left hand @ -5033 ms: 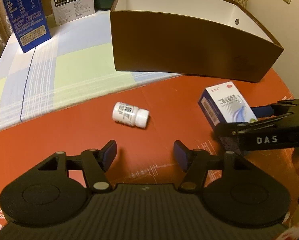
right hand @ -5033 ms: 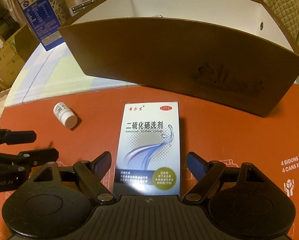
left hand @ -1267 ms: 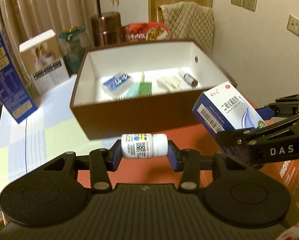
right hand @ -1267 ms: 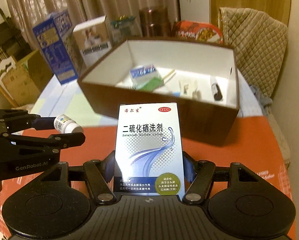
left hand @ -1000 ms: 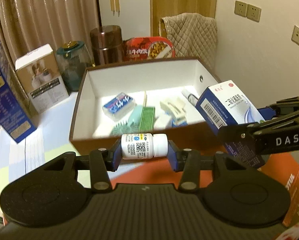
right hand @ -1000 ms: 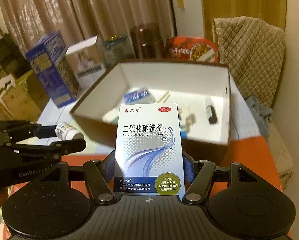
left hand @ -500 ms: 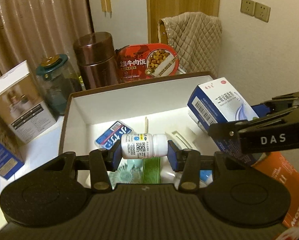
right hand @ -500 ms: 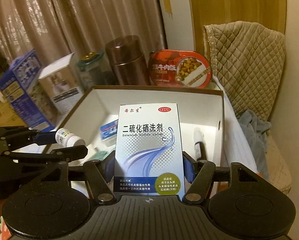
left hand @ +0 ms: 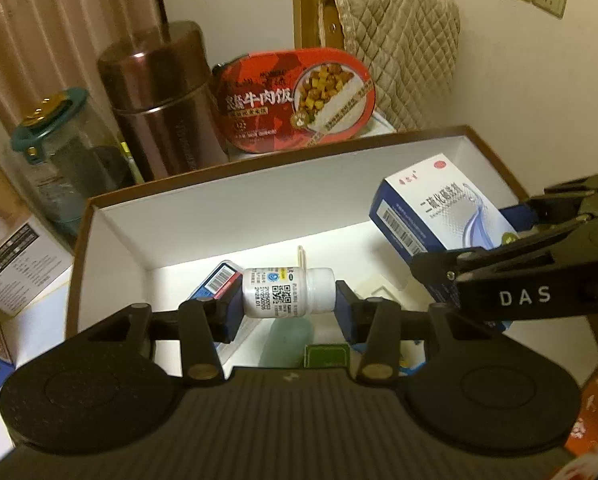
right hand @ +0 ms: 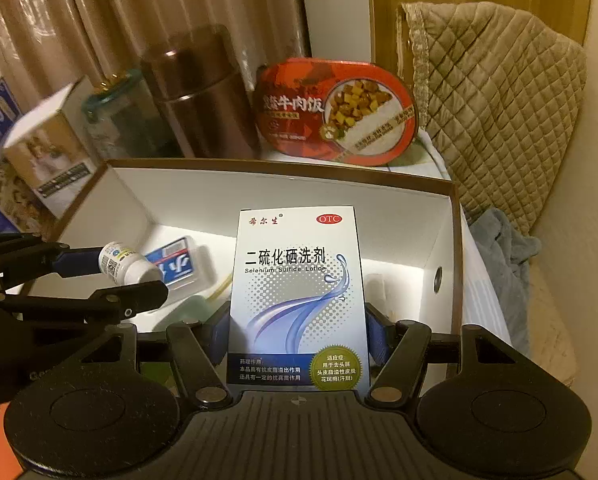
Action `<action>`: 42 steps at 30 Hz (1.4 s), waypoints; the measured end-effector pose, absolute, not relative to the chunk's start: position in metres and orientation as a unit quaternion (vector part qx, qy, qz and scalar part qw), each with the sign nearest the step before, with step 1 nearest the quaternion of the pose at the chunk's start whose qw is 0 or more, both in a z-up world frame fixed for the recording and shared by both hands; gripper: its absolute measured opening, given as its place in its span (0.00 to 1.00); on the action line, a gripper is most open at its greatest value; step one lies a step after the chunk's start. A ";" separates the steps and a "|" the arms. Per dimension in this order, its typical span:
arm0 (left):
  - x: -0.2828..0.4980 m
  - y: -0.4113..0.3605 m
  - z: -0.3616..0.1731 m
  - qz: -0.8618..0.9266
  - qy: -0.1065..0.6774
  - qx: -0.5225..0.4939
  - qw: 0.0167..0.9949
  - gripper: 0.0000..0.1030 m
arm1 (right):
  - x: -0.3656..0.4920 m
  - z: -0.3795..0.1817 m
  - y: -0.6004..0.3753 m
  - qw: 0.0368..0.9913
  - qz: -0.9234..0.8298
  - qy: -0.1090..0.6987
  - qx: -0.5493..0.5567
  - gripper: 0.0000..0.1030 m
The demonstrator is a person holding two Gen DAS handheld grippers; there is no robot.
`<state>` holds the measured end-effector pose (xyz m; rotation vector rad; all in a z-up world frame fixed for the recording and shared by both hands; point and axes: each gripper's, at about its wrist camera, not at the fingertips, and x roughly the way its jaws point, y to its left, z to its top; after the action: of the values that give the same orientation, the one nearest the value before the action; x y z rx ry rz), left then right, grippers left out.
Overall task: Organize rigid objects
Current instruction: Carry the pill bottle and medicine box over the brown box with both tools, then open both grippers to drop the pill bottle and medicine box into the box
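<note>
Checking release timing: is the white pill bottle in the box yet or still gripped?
Still gripped. The white pill bottle lies sideways between the left claw pads, above the brown box.

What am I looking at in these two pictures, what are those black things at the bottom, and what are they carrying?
These are no robot arms: a person holds a hand-held gripper in each hand, and each carries a wide-angle camera looking along its two fingers. One picture is from the left gripper, which clamps a small white pill bottle sideways. The other is from the right gripper, which clamps a blue and white medicine box. Both hang over an open brown storage box with a white inside and small packets in it. Behind it stand a brown flask and a red meal tub.
</note>
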<state>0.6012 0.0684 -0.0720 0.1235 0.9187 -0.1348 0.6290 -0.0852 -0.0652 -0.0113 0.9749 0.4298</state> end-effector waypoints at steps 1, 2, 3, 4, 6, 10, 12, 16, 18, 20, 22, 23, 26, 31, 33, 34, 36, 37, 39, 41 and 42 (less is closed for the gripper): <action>0.605 0.067 -0.076 -0.065 0.446 0.066 0.890 0.40 | 0.632 -0.067 -0.084 0.860 0.205 0.466 -0.007 0.60; 0.609 0.067 -0.079 -0.063 0.448 0.068 0.889 0.40 | 0.636 -0.069 -0.083 0.860 0.205 0.468 -0.010 0.60; 0.612 0.067 -0.081 -0.061 0.450 0.066 0.888 0.40 | 0.638 -0.071 -0.081 0.859 0.205 0.469 -0.013 0.60; 0.616 0.067 -0.084 -0.060 0.453 0.063 0.887 0.40 | 0.640 -0.073 -0.080 0.859 0.205 0.470 -0.016 0.60; 0.622 0.067 -0.089 -0.058 0.458 0.062 0.885 0.40 | 0.645 -0.076 -0.078 0.857 0.204 0.472 -0.021 0.60; 0.632 0.067 -0.098 -0.054 0.467 0.066 0.880 0.40 | 0.652 -0.081 -0.077 0.854 0.206 0.476 -0.024 0.60; 0.636 0.068 -0.102 -0.054 0.470 0.066 0.879 0.40 | 0.654 -0.083 -0.076 0.854 0.206 0.478 -0.028 0.60; 0.644 0.069 -0.107 -0.044 0.476 0.065 0.876 0.48 | 0.659 -0.087 -0.074 0.853 0.205 0.478 -0.032 0.60; 0.646 0.071 -0.108 -0.035 0.476 0.068 0.876 0.57 | 0.662 -0.089 -0.074 0.856 0.205 0.474 -0.030 0.60; 0.647 0.073 -0.109 -0.030 0.477 0.067 0.876 0.61 | 0.664 -0.090 -0.074 0.855 0.205 0.474 -0.032 0.60; 0.646 0.075 -0.109 -0.031 0.480 0.066 0.874 0.62 | 0.664 -0.091 -0.073 0.855 0.207 0.474 -0.037 0.61; 0.645 0.076 -0.109 -0.030 0.481 0.066 0.874 0.62 | 0.663 -0.091 -0.072 0.855 0.210 0.473 -0.038 0.63; 0.640 0.077 -0.108 -0.030 0.482 0.064 0.873 0.62 | 0.662 -0.091 -0.074 0.855 0.216 0.470 -0.030 0.67; 0.633 0.081 -0.105 -0.025 0.485 0.057 0.872 0.62 | 0.658 -0.090 -0.075 0.852 0.226 0.471 -0.025 0.69; 0.630 0.082 -0.103 -0.024 0.486 0.054 0.872 0.62 | 0.654 -0.088 -0.076 0.852 0.230 0.469 -0.024 0.69; 0.628 0.082 -0.102 -0.023 0.485 0.053 0.872 0.62 | 0.652 -0.086 -0.077 0.852 0.232 0.468 -0.023 0.69; 0.625 0.083 -0.099 -0.020 0.485 0.050 0.873 0.62 | 0.647 -0.083 -0.078 0.852 0.236 0.466 -0.021 0.69; 0.623 0.083 -0.098 -0.019 0.484 0.048 0.874 0.62 | 0.645 -0.082 -0.079 0.853 0.238 0.465 -0.020 0.69; 0.617 0.083 -0.094 -0.016 0.482 0.046 0.875 0.63 | 0.640 -0.078 -0.080 0.854 0.240 0.461 -0.018 0.69; 0.611 0.083 -0.088 -0.014 0.478 0.044 0.877 0.64 | 0.634 -0.073 -0.082 0.857 0.238 0.457 -0.016 0.70; 0.608 0.083 -0.086 -0.012 0.476 0.043 0.878 0.64 | 0.632 -0.071 -0.084 0.858 0.240 0.455 -0.015 0.71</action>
<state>0.6078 0.0827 -0.0858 0.0894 0.9920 -0.0253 0.6317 -0.0837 -0.0709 -0.0307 0.9557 0.5035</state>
